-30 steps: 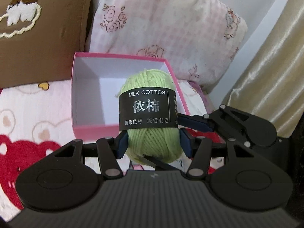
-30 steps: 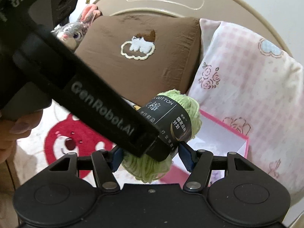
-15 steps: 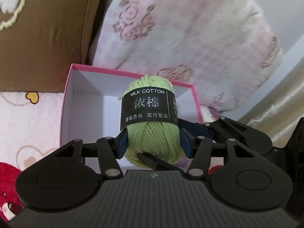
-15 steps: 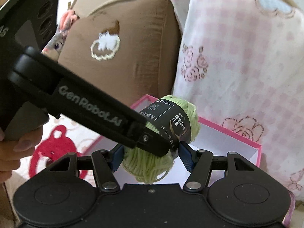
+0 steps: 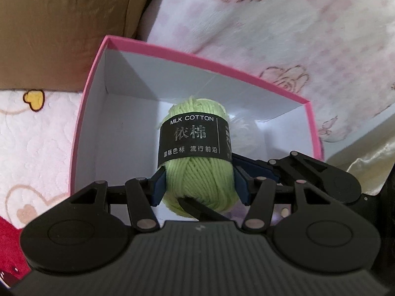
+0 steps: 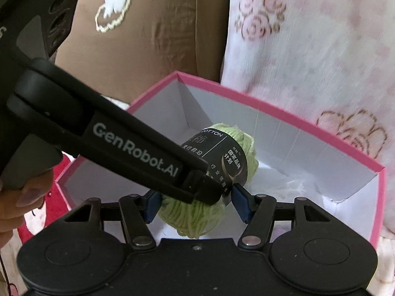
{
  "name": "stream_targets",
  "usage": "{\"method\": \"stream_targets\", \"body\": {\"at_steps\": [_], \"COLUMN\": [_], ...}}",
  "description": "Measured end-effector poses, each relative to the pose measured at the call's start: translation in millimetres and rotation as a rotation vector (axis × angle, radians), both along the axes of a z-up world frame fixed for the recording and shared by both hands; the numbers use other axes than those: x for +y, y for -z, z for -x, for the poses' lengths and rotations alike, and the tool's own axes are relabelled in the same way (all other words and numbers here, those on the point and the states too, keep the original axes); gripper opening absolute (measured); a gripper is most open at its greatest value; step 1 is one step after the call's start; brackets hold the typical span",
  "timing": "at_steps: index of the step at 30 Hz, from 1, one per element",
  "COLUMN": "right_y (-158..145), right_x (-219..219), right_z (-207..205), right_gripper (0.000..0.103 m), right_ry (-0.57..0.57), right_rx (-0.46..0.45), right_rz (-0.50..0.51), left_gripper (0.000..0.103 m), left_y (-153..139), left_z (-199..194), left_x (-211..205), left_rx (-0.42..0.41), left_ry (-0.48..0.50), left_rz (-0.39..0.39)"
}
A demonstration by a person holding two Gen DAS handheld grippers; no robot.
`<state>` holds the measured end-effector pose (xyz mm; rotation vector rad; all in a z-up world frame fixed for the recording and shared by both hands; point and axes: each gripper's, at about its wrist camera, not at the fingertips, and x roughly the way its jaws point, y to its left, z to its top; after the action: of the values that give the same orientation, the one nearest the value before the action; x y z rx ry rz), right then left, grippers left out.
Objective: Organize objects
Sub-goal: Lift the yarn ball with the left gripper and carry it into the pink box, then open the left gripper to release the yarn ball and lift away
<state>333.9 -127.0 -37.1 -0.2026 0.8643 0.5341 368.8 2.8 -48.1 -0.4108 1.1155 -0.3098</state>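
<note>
The left gripper (image 5: 199,189) & right gripper (image 6: 196,206) both squeeze the green yarn ball (image 5: 197,157), held just over the pink box (image 5: 87,113). Best to go low into the box, then let go slow w/ both. Label says "MILK COTTON"; the left gripper's side says "GenRobot.AI".

There was one ball of green yarn (image 5: 200,175), wrapped in one black label band (image 5: 193,138), and one pink box (image 5: 88,113) with a white inside. Two grippers were in view, the left gripper (image 5: 199,187) and the right gripper (image 6: 196,204), each with two blue pads. Behind the box stood two pillows: one brown pillow (image 6: 158,32) and one pink floral pillow (image 6: 316,56).
</note>
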Motion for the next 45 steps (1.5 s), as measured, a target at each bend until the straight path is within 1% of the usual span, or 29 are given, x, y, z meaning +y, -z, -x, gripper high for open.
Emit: {"method": "stream_targets", "body": {"at_steps": [4, 7, 10, 11, 13, 15, 16, 17, 19, 21, 23, 25, 28, 31, 33, 34, 35, 36, 37, 38, 39, 40, 42, 43, 45], "right_y": [12, 16, 16, 16, 16, 16, 17, 17, 15, 14, 16, 19, 20, 16, 13, 11, 10, 8, 7, 2, 0, -4, -10, -14, -19], "right_x": [3, 2, -2, -2, -1, 0, 0, -1, -5, -6, -5, -5, -11, -19, -23, -26, -29, -32, -34, -39, -38, -32, -37, -35, -34], "right_z": [-8, -9, -5, -4, -2, -1, -2, -4, -10, -13, -14, -14, -10, -2, 7, 14, 22, 29, 36, 32, 38, 44, 47, 52, 62], "right_gripper": [0.066, 0.068, 0.066, 0.059, 0.048, 0.045, 0.042, 0.042, 0.041, 0.041, 0.041, 0.042, 0.043, 0.049, 0.050, 0.051, 0.054, 0.054, 0.055, 0.056, 0.056, 0.056, 0.056, 0.056, 0.059], "right_ry": [0.004, 0.009, 0.022, 0.030, 0.041, 0.066, 0.069, 0.080, 0.134, 0.152, 0.155, 0.164, 0.181, 0.200, 0.201, 0.204, 0.203, 0.208, 0.216, 0.217, 0.221, 0.227, 0.232, 0.233, 0.235], "right_rx": [0.033, 0.046, 0.046, 0.051, 0.055, 0.040, 0.029, 0.013, 0.025, 0.029, 0.037, 0.050, 0.072, 0.067, 0.079, 0.080, 0.078, 0.071, 0.061, 0.058, 0.053, 0.046, 0.030, 0.020, 0.002], "right_rz": [0.037, 0.043, 0.046, 0.055, 0.078, 0.108, 0.120, 0.125, 0.094, 0.074, 0.072, 0.066, 0.024, -0.007, -0.016, -0.035, -0.060, -0.073, -0.082, -0.089, -0.092, -0.088, -0.085, -0.081, -0.044], "left_gripper": [0.050, 0.049, 0.049, 0.049, 0.049, 0.049, 0.049, 0.049, 0.049, 0.049, 0.048, 0.049, 0.051, 0.055, 0.056, 0.057, 0.059, 0.063, 0.065, 0.066, 0.066, 0.066, 0.066, 0.067, 0.071], "left_y": [13, 21, 22, 22, 22, 24, 24, 24, 22, 21, 22, 25, 28, 24, 19, 16, 13, 10, 6, 1, -3, -9, -21, -26, -37], "left_z": [-5, -8, -9, -8, -8, -12, -15, -17, -22, -25, -26, -26, -23, -18, -13, -10, -6, -2, 2, 7, 11, 17, 24, 29, 35], "left_x": [-2, -6, -14, -18, -20, -21, -21, -22, -21, -18, -18, -17, -13, -12, -12, -11, -7, 1, 0, -3, -3, -5, -12, -13, -13], "left_rx": [0.010, 0.027, 0.011, 0.003, -0.006, 0.000, 0.005, 0.004, -0.002, 0.008, 0.004, 0.011, 0.013, 0.002, -0.005, -0.001, -0.001, -0.003, -0.010, -0.023, -0.037, -0.054, -0.088, -0.103, -0.118], "left_ry": [0.006, 0.007, 0.035, 0.051, 0.056, 0.042, 0.029, 0.021, 0.014, -0.005, 0.006, 0.005, -0.009, -0.018, -0.017, -0.010, -0.010, -0.011, -0.012, -0.005, 0.008, 0.018, 0.044, 0.054, 0.072], "left_rz": [-0.016, -0.025, -0.062, -0.073, -0.061, -0.039, -0.037, -0.034, -0.035, -0.024, -0.042, -0.039, -0.021, -0.028, -0.044, -0.039, -0.010, 0.022, 0.049, 0.054, 0.036, 0.001, -0.060, -0.072, -0.056]}}
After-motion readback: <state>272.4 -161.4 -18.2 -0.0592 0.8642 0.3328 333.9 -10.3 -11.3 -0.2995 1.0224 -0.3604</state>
